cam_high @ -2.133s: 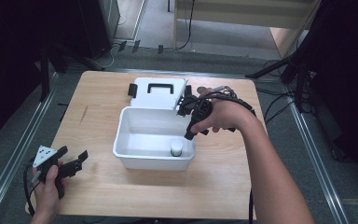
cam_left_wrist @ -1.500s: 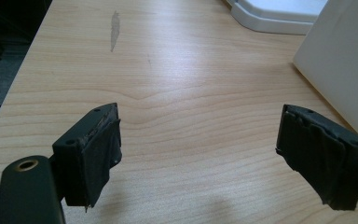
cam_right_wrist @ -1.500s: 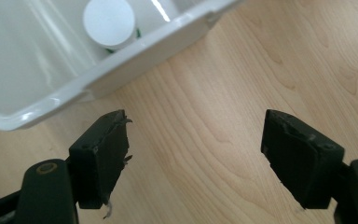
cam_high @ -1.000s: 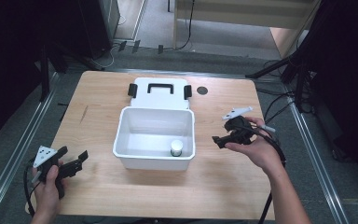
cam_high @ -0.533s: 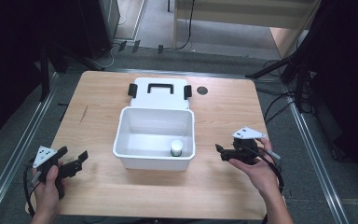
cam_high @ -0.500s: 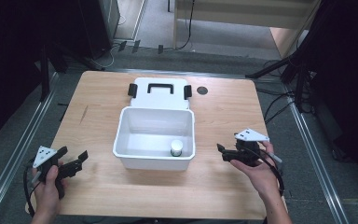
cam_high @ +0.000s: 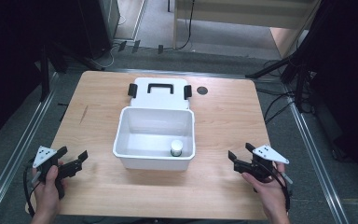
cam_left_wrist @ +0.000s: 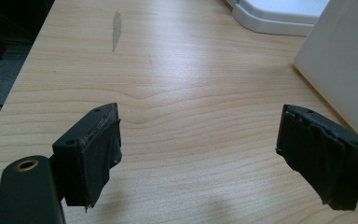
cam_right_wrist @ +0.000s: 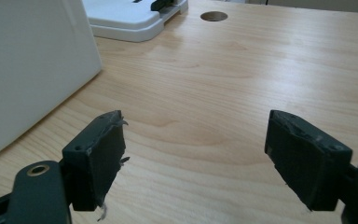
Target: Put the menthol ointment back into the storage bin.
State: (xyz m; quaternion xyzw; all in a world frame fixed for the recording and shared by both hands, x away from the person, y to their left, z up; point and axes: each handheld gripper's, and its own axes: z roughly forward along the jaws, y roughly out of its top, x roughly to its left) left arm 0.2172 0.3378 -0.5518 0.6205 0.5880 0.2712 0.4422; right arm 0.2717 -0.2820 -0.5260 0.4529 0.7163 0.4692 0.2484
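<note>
On the table (cam_high: 223, 107): a white bin (cam_high: 154, 138) is sitting open at the middle, with its lid (cam_high: 159, 93) lying flat just behind it.
Small bottle (cam_high: 176, 148): it is standing upright inside the bin, near the front right corner.
Left gripper (cam_high: 73, 160): it is hovering near the table's front left corner, well apart from the bin, with its jaws standing wide and gripping nothing.
Right gripper (cam_high: 240, 155): it is hovering near the front right of the table, apart from the bin, jaws spread wide and empty.
Right gripper view: the bin's white wall (cam_right_wrist: 32, 65) is showing at the left, the lid (cam_right_wrist: 130, 18) farther off.
</note>
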